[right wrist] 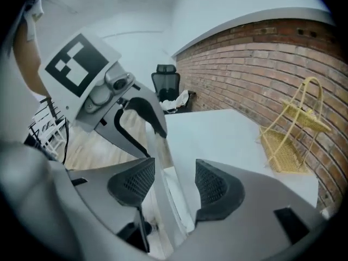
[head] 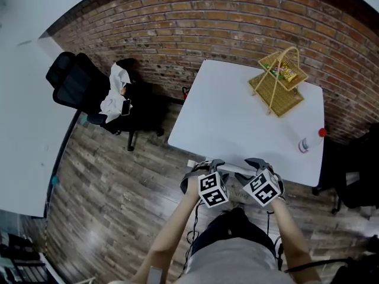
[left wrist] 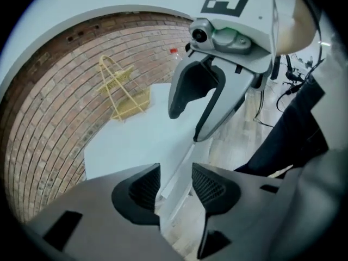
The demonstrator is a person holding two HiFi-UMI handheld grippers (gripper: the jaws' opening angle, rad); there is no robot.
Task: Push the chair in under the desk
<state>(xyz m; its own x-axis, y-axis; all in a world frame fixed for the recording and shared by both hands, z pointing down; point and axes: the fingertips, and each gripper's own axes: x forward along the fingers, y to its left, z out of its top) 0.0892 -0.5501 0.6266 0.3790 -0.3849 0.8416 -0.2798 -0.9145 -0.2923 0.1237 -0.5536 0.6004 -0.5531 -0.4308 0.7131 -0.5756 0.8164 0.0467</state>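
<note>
Seemingly the push itself was finished. In the head view, the left claw (head: 200, 169) and the right claw (head: 260, 164) sat low at centre frame, at the near edge of the white surface (head: 237, 111). They hovered over what looked like the chair (head: 232, 170), showing only a pale top rail, its seat hidden beneath. A wicker basket (head: 278, 81) and a red-capped bottle (head: 309, 141) stood upper right. A black office chair (head: 77, 87) sat upper left by the brick wall (head: 195, 16), on wood flooring (head: 118, 188). In the left gripper view the pads stood spread, the rail between them unpinched. The right gripper view showed the same. Next, both claws probably needed lifting clear of the rail.
</note>
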